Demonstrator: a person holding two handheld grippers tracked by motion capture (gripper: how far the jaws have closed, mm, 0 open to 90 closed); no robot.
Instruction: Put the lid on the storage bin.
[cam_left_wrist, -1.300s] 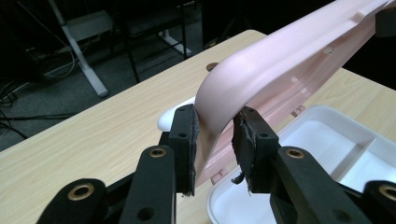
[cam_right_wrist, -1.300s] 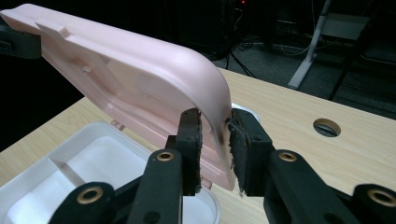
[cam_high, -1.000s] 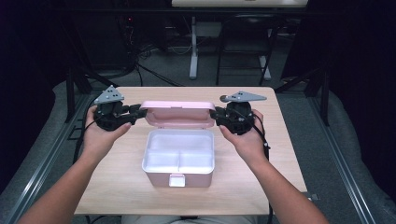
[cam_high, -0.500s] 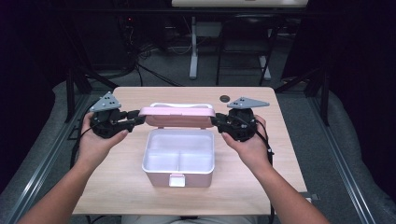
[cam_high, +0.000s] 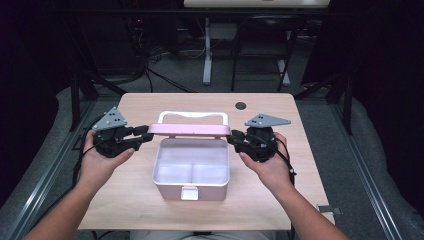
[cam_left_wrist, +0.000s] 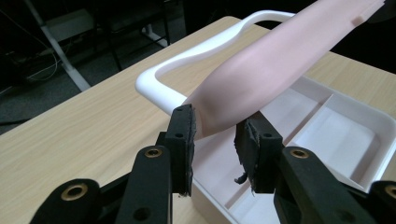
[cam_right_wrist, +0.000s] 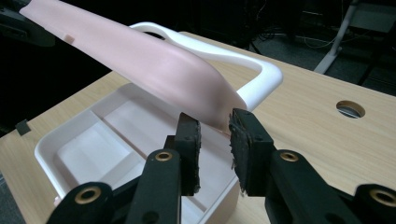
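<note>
Box (cam_high: 191, 170) open, two compartments apparently bare, lid (cam_high: 189, 130) raised

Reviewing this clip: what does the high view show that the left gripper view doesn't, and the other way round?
The high view adds the person's left hand and right hand, the right gripper at the lid's other end, the latch on the box front and the hole in the table. The left gripper view adds a close look at the left gripper, its pads against the lid's end. Both show the pink lid tilted over the empty divided box, the white handle and the table.
</note>
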